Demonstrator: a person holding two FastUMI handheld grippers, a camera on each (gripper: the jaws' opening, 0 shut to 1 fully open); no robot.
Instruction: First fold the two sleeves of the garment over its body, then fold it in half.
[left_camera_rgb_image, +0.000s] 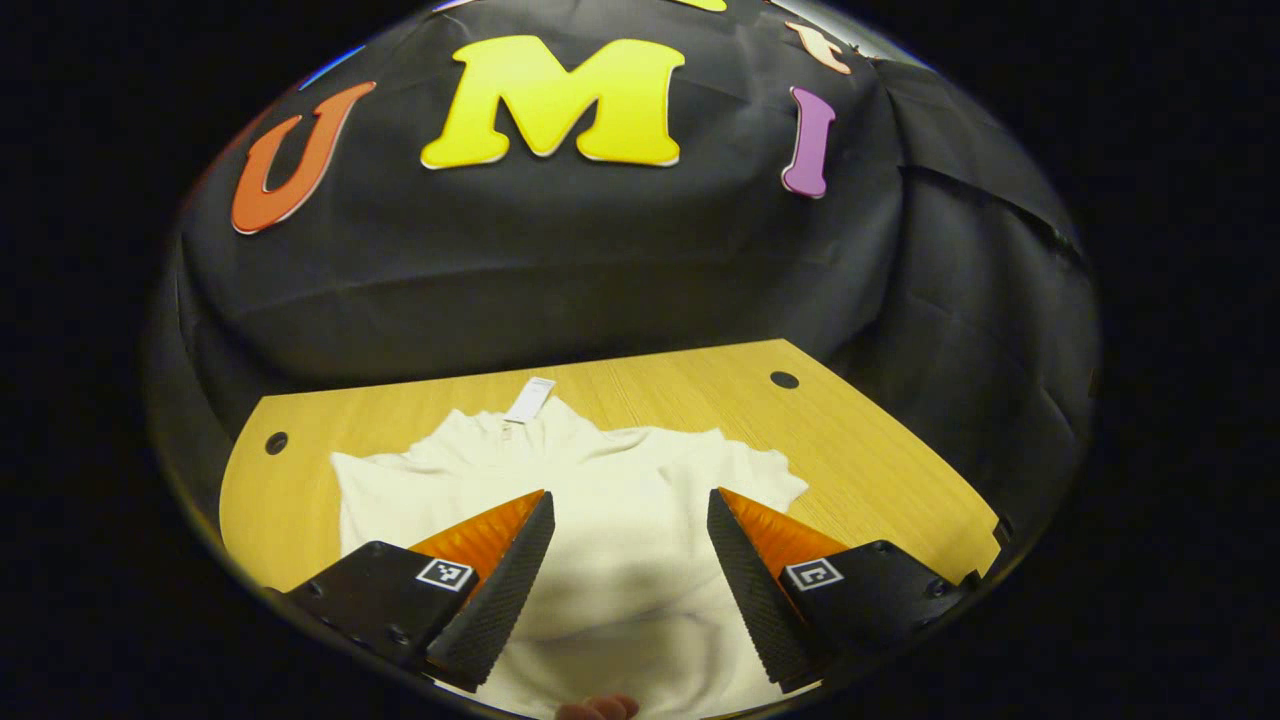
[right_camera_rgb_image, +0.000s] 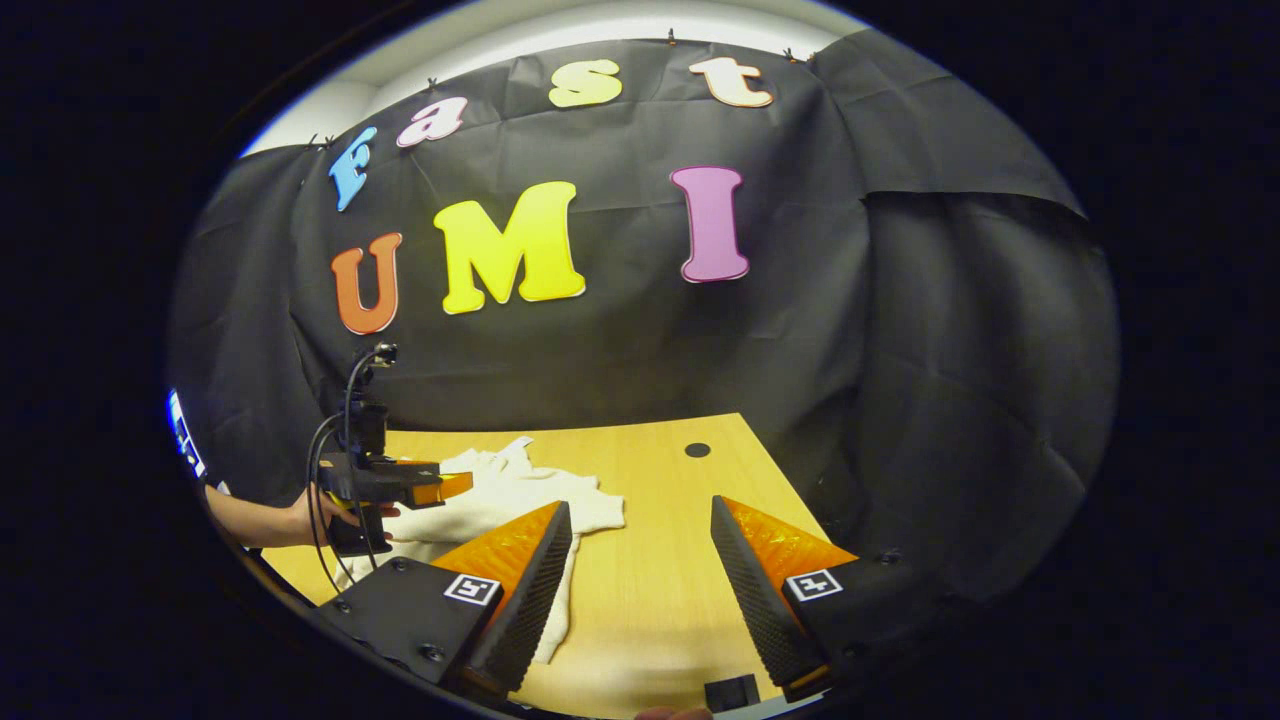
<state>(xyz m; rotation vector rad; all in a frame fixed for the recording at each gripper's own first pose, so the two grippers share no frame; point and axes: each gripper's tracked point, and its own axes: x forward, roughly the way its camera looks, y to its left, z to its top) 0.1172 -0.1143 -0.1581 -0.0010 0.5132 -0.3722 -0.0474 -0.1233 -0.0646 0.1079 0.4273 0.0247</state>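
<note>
A white knitted garment (left_camera_rgb_image: 610, 520) lies crumpled on the light wooden table (left_camera_rgb_image: 850, 450), filling the lower centre of the left gripper view, its white tag (left_camera_rgb_image: 530, 398) pointing toward the far edge. The left gripper (left_camera_rgb_image: 630, 535) hangs above the cloth, fingers spread wide, holding nothing. In the right gripper view, the right gripper (right_camera_rgb_image: 640, 550) is likewise wide open and empty over bare tabletop at lower centre, the garment to its left. Bare wood runs to the table's right edge, where a dark round hole (right_camera_rgb_image: 697, 450) sits near the back. A hand (right_camera_rgb_image: 330, 515) grips the left gripper at lower left.
</note>
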